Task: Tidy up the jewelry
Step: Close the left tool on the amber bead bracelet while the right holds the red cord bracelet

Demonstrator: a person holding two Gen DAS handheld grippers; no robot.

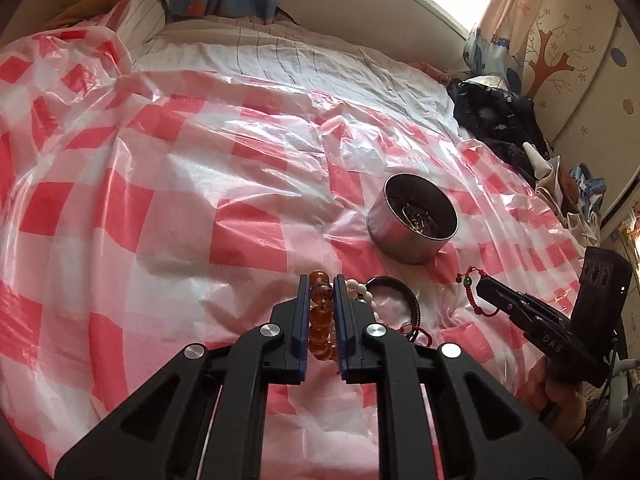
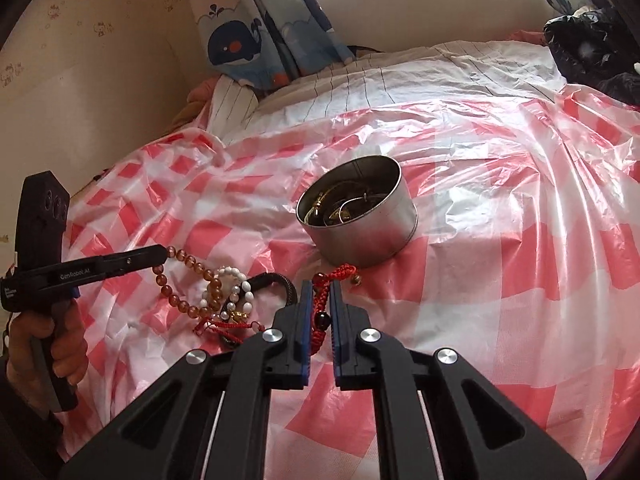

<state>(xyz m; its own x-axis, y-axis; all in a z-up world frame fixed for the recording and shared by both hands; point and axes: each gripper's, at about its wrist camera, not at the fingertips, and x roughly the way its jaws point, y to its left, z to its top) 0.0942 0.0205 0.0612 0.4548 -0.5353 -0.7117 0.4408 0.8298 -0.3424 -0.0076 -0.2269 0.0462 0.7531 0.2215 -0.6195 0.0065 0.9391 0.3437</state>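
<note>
A round metal tin holding several pieces of jewelry stands on the checked plastic sheet. My left gripper is shut on an amber bead bracelet. My right gripper is shut on a red cord bracelet with a dark bead, just in front of the tin. A white bead bracelet, a black band and more red cord lie in a small heap between the grippers.
The red and white checked plastic sheet covers a bed with a striped white cover. Dark clothing is piled at the bed's right side. Curtains and a wall lie behind.
</note>
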